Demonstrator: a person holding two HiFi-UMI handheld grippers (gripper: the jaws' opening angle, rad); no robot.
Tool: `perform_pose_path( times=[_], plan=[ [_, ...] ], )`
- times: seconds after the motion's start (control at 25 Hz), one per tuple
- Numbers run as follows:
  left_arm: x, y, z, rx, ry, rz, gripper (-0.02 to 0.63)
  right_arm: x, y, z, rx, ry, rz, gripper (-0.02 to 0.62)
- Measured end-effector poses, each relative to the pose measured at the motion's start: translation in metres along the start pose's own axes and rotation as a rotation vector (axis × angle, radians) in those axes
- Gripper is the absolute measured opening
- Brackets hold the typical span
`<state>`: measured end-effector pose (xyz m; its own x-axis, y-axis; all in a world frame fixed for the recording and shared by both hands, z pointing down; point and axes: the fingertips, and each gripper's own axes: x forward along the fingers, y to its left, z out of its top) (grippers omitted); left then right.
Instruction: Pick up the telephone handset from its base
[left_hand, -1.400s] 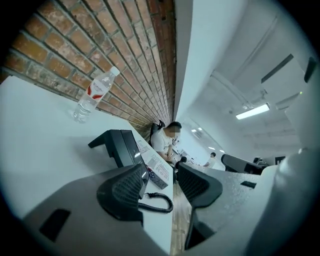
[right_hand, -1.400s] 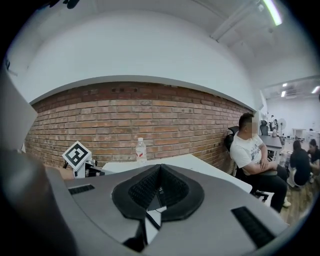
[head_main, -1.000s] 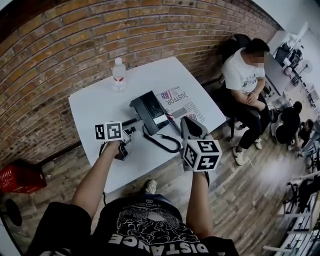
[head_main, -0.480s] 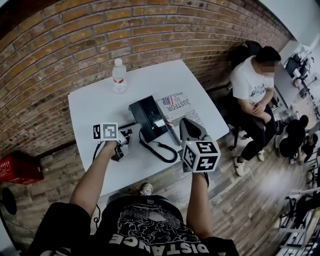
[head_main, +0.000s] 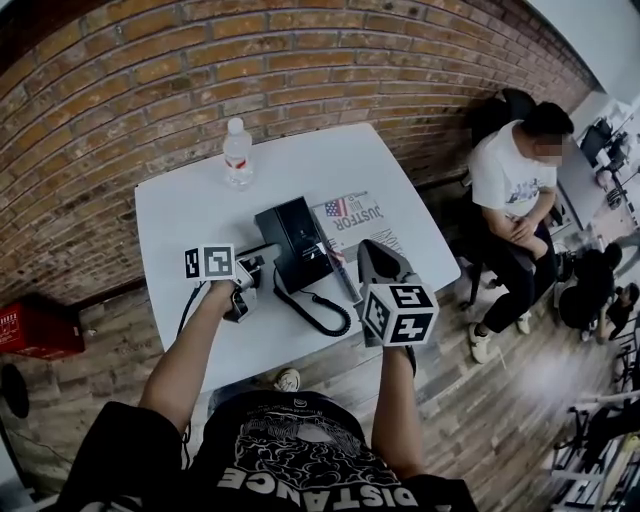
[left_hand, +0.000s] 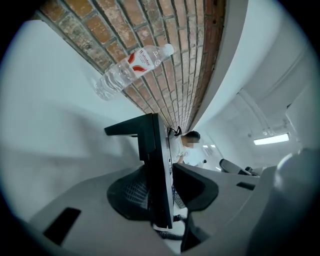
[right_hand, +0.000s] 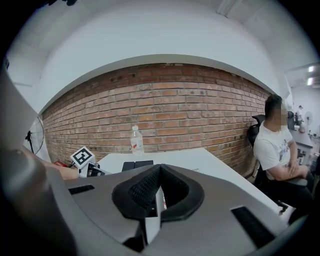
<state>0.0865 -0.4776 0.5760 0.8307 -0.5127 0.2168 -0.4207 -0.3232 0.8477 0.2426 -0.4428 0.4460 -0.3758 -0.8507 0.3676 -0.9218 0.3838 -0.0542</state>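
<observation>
The black telephone base (head_main: 295, 235) sits mid-table with its coiled cord (head_main: 312, 308) looping toward the front edge. My left gripper (head_main: 248, 275) is at the phone's left side. In the left gripper view, rolled on its side, a thin black slab (left_hand: 159, 175) stands between the closing jaws; it looks like the handset edge. It lies against one pad (left_hand: 131, 192), with a gap to the other pad (left_hand: 196, 186). My right gripper (head_main: 364, 248) hovers right of the phone, its jaws together (right_hand: 159, 170) with nothing held.
A water bottle (head_main: 237, 150) stands at the back of the white table (head_main: 180, 215), by the brick wall. A printed sheet with a flag (head_main: 355, 212) lies right of the phone. A person (head_main: 515, 185) sits at the right. A red box (head_main: 35, 330) is on the floor at the left.
My left gripper has crept in at the phone's left side. My right gripper has sunk a little beside the cord. The phone has stayed in place.
</observation>
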Motion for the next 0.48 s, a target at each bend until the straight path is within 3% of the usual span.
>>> perform_pose_path(
  times=[0.08,0.24,0.48],
  plan=[
    [0.001,0.001,0.001,-0.009,-0.007,0.015,0.091,0.003,-0.003,-0.002,0.006,0.001,0.008,0.0],
    [0.002,0.003,0.002,-0.074,-0.027,0.021,0.078,0.008,-0.009,-0.008,0.022,0.009,0.022,0.0],
    [0.001,-0.003,0.003,-0.08,-0.046,0.053,0.074,0.004,-0.014,-0.013,0.046,0.012,0.038,0.0]
  ],
)
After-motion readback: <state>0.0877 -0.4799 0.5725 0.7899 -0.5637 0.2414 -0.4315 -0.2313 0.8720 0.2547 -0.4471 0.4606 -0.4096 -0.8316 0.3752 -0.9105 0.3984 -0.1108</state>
